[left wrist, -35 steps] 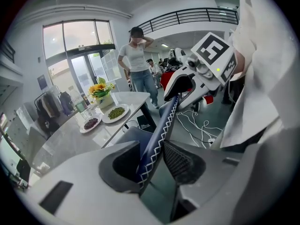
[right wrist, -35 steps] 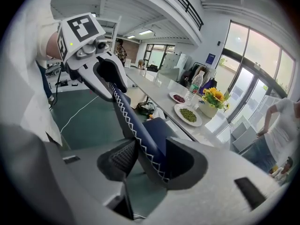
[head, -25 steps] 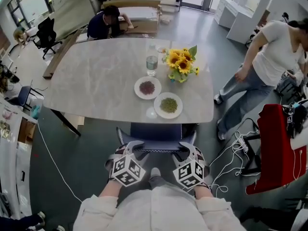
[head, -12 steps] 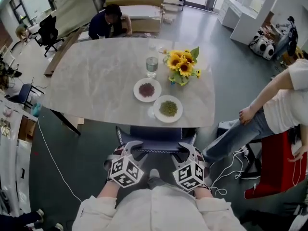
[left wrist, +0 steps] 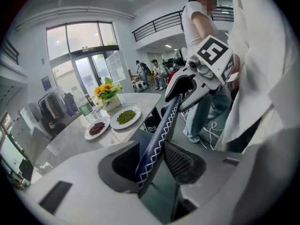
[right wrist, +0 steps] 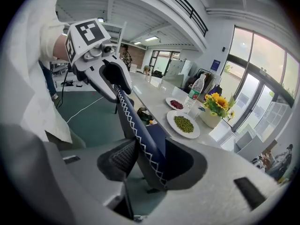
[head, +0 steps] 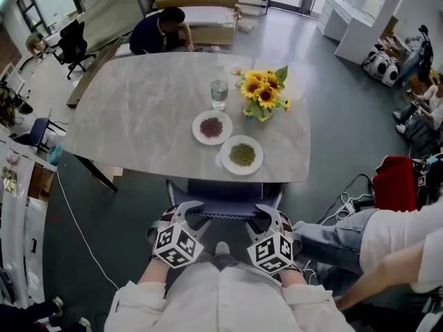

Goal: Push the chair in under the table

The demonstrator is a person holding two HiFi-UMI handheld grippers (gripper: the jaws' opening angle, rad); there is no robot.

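- Head view: from above the person, steeply down past left gripper [head: 195, 216] and right gripper [head: 266, 216] to the table [head: 138, 116] beyond them.
- Left gripper view: close along its own jaws, chair back [left wrist: 157, 139] between them, facing the right gripper.
- Right gripper view: the mirror, facing the left gripper.
- Shared by all: chair back, table, green-filled plate [head: 257, 163] beyond the claws.

I see one table [head: 138, 116], one blue chair [head: 225, 189] and my two tongs, the left gripper [head: 196, 216] and the right gripper [head: 257, 217]. On the table I count two plates, the plate of red bits [head: 212, 126] and the plate of green bits [head: 241, 154], one bottle [head: 219, 94] and one bunch of sunflowers [head: 261, 92]. I also count two other people, one person behind the table [head: 156, 32] and one person at my right [head: 398, 241].
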